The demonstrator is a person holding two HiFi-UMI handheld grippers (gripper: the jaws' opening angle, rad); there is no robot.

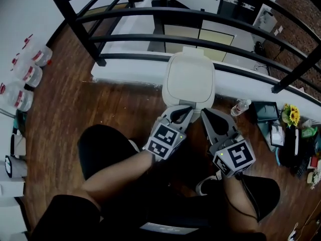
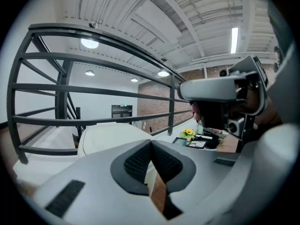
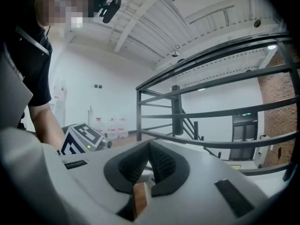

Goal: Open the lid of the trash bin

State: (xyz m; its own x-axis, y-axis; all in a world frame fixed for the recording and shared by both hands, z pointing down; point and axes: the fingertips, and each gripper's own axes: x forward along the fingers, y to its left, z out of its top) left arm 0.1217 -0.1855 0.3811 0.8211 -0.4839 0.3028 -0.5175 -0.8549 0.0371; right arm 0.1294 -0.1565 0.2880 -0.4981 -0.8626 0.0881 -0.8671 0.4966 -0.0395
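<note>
A white trash bin (image 1: pixel 189 82) with its lid down stands on the wooden floor against the black railing; the same lid (image 2: pixel 110 134) shows in the left gripper view, just past the jaw tips. My left gripper (image 1: pixel 176 115) is shut and empty, its tips close to the bin's front edge. My right gripper (image 1: pixel 206 113) is also shut with nothing in it, right of the left one and just in front of the bin. In the right gripper view the shut jaws (image 3: pixel 150 146) point towards the railing, and the left gripper's marker cube (image 3: pixel 79 138) shows at the left.
The black railing (image 1: pixel 200 39) runs behind the bin. Several water bottles (image 1: pixel 27 72) stand at the left. A small bottle (image 1: pixel 239 107), a tablet, yellow flowers (image 1: pixel 291 115) and clutter lie on the floor at the right. My knees fill the lower frame.
</note>
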